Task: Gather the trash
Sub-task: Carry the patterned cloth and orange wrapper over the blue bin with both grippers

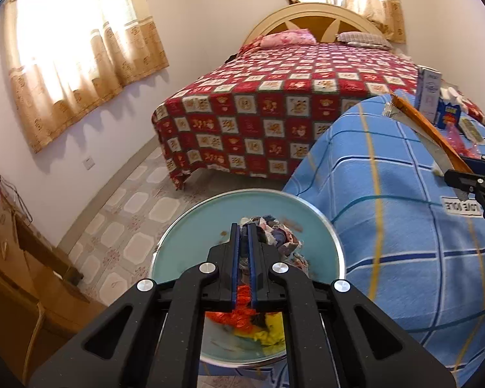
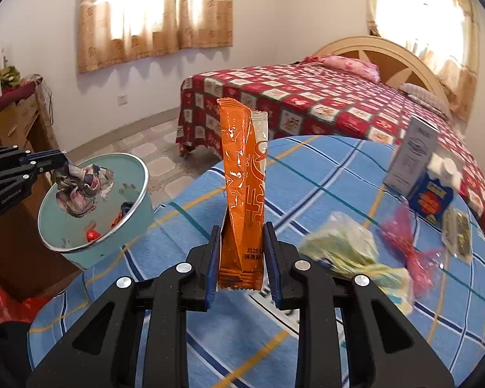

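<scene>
My left gripper is shut on a crumpled patterned wrapper and hangs over the mouth of a light-blue bin. Red and yellow wrappers lie at the bottom of the bin. From the right wrist, the left gripper holds the same crumpled wrapper above the bin. My right gripper is shut on the lower end of a long orange wrapper, which stands upright above the blue plaid table. That right gripper and orange wrapper show at the right edge of the left wrist view.
On the table lie a yellow-green crumpled wrapper, a pink wrapper and a gold packet, beside a white box and a blue carton. A red-checked bed stands behind. A wooden dresser is at the left.
</scene>
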Tool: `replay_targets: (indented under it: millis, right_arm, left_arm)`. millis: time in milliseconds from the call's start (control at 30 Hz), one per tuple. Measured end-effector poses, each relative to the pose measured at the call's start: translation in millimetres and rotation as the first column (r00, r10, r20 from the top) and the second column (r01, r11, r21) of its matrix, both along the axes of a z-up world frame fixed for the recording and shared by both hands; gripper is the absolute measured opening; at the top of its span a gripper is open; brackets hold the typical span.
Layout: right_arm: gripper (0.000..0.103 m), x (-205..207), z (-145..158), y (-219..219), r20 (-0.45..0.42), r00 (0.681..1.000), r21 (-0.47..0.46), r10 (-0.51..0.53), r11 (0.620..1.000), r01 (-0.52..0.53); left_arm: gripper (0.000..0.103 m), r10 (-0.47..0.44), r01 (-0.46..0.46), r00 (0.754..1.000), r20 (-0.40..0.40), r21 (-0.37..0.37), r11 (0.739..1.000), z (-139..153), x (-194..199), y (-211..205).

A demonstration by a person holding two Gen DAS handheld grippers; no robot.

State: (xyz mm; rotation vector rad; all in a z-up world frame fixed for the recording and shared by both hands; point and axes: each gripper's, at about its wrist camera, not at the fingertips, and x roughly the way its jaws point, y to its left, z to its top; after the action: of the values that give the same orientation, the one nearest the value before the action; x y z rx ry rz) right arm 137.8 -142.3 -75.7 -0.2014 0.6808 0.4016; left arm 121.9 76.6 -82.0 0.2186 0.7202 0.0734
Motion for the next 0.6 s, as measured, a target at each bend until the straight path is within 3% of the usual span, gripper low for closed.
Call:
replay_targets:
  millis: [600]
  right_arm:
    - [0.027,17.8,-7.1,66.9,-0.014,0.99,-0.08,0.138,0.987,-0.139]
  left_arm:
    - [0.005,0.09,-0.09,0.996,-0.022,0.006,0.996,-9.2,-6.5,48.2]
